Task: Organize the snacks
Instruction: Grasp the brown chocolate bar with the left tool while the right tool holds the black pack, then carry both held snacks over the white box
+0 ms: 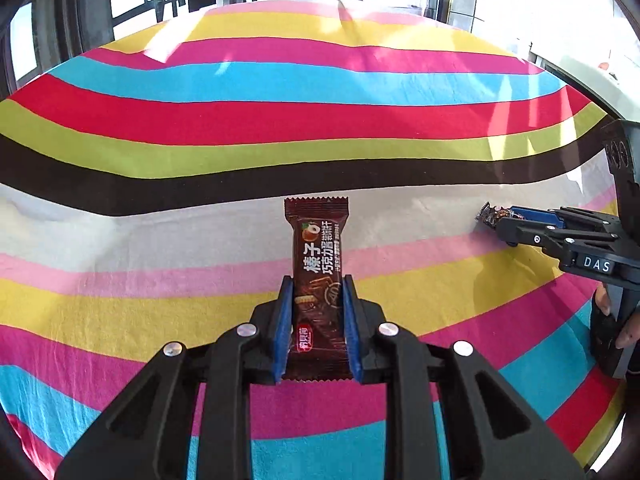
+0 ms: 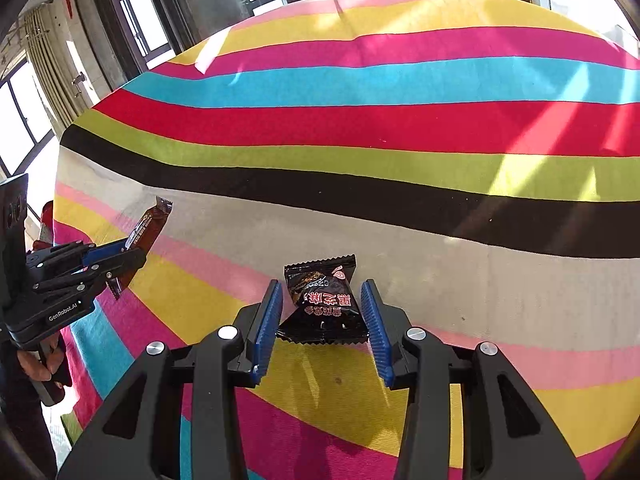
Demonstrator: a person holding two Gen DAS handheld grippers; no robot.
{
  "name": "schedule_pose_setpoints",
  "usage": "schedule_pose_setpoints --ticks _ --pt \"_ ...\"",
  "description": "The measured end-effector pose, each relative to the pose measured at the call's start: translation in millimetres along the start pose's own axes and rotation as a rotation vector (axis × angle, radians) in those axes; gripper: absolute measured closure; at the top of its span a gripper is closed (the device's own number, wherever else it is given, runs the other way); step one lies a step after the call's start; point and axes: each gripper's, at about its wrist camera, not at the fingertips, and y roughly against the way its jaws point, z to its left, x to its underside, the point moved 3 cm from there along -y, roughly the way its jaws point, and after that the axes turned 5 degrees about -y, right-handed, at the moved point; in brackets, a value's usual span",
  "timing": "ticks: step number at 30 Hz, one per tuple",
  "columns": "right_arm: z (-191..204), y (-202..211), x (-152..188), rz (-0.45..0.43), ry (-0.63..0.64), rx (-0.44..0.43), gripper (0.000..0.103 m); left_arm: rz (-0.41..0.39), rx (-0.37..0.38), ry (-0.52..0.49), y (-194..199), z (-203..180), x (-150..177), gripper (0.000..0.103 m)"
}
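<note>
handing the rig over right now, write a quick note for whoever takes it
Left gripper: shut on the brown hazelnut chocolate wafer bar, held above the striped tablecloth.
Right gripper: open, its blue pads either side of the black sesame snack packet, not clamped; the packet seems to lie on the cloth.
Done: wafer bar picked up.
Left: close on the black packet, then place both snacks. No container or target spot shows in either view, so find it first.
</note>
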Motion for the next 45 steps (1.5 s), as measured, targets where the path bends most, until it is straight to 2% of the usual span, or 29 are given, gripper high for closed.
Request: schedule_pose_setpoints --ticks 4,11,13,20,23,28,30,31,32,38,45 --pt "-1 0 1 -0.005 -0.003 0.017 0.062 -0.004 0.003 0.063 15 -12 27 0.080" --pt "11 13 6 -0.022 0.010 0.021 0.063 -0.018 -0.021 0.070 45 -19 59 0.080" --pt "20 22 15 -0.021 -0.006 -0.023 0.063 -0.021 -0.020 0.084 53 -16 70 0.080" --pt "70 39 65 0.040 0.090 -0.066 0.063 -0.032 -0.043 0.112 76 -8 101 0.080" --pt "82 39 83 0.065 0.147 -0.022 0.061 -0.037 -0.056 0.121 83 -4 114 0.080" --pt "96 37 91 0.067 0.229 0.042 0.056 -0.042 -0.057 0.139 89 1 127 0.080" --pt "100 35 92 0.066 0.255 0.080 0.064 -0.048 -0.058 0.136 92 1 129 0.080" --pt "102 36 93 0.063 0.263 0.096 0.064 -0.052 -0.059 0.133 94 1 130 0.080" --pt "106 39 94 0.053 0.267 0.084 0.074 -0.057 -0.061 0.128 97 1 132 0.080" --pt "135 68 99 -0.032 0.308 0.025 0.074 -0.080 -0.070 0.121 111 2 141 0.080" --pt "168 90 105 -0.061 0.360 -0.036 0.074 -0.099 -0.105 0.136 129 9 156 0.080"
